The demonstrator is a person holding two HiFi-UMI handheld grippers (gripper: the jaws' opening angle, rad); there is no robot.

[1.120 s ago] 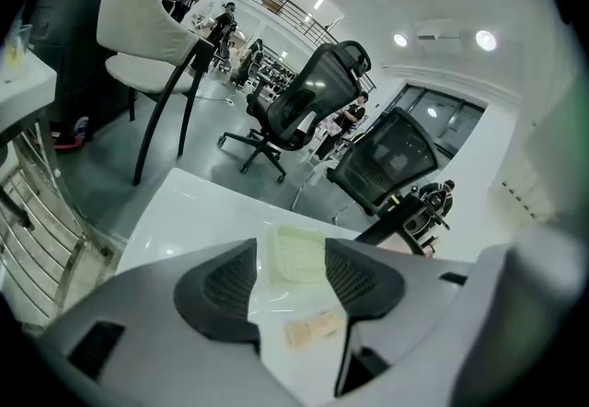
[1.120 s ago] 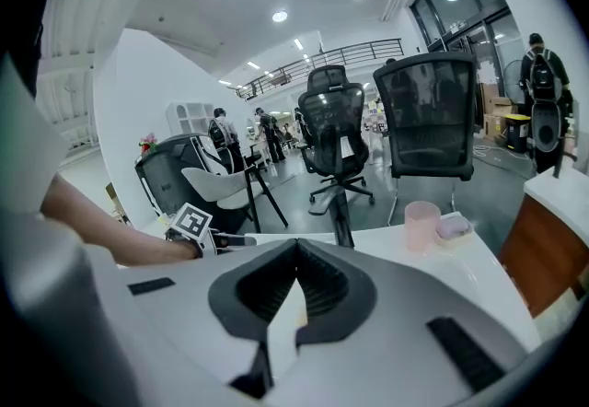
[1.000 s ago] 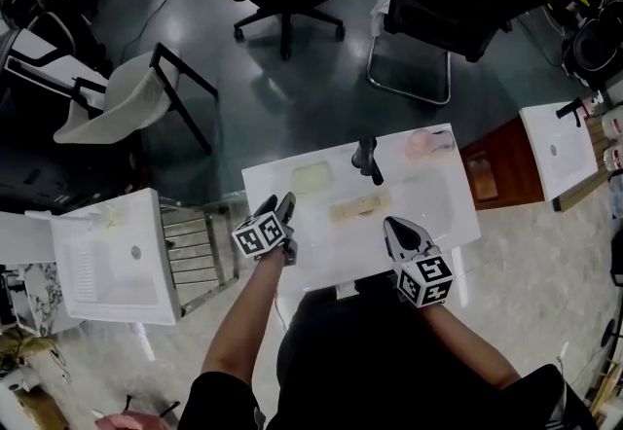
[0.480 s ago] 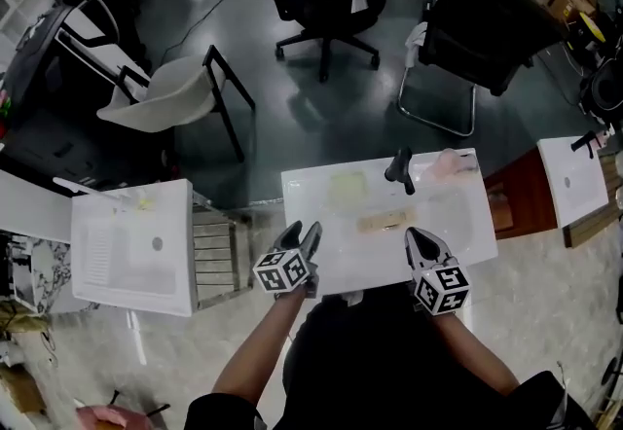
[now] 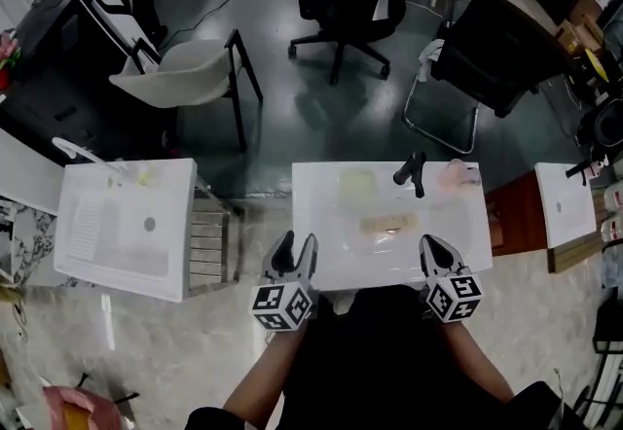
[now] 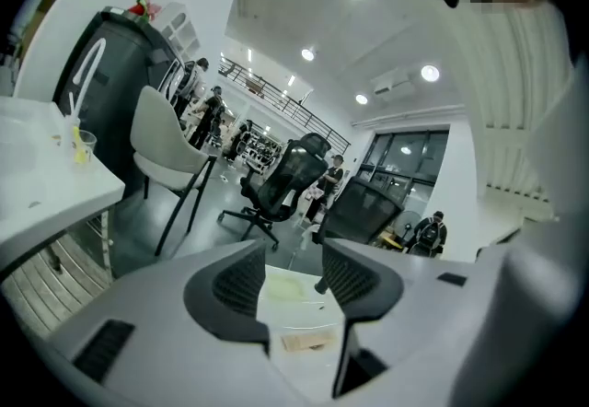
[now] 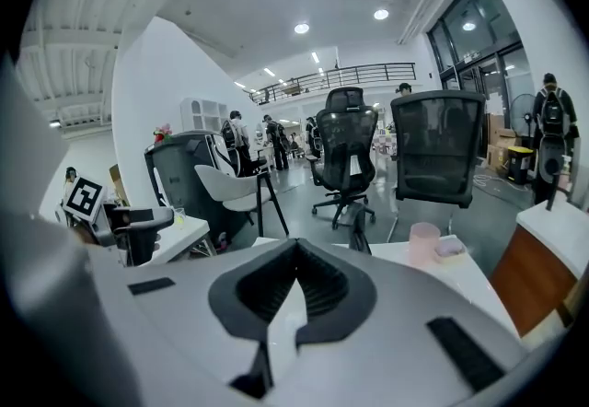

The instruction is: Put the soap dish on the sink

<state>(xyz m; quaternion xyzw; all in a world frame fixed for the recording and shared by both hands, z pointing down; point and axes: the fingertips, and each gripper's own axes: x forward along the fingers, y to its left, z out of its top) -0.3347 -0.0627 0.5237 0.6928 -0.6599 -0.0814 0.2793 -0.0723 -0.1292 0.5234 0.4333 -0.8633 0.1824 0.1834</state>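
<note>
Person is holding both grippers low, close in at the near side, side by side and well apart, jaws pointing far. Left gripper (image 5: 295,249) is showing its jaws spread, with nothing between them. Right gripper (image 5: 432,245) is showing its jaws meeting at the tips, also with nothing between them. Marker cubes are riding at the near ends, left cube (image 5: 283,306) and right cube (image 5: 454,296). Left forearm (image 5: 265,377) and right forearm (image 5: 477,366) are angling in from the near edge.

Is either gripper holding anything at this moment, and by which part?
Nothing is held. The left gripper has its jaws apart and empty; the right gripper has its jaws together with nothing between them.
</note>
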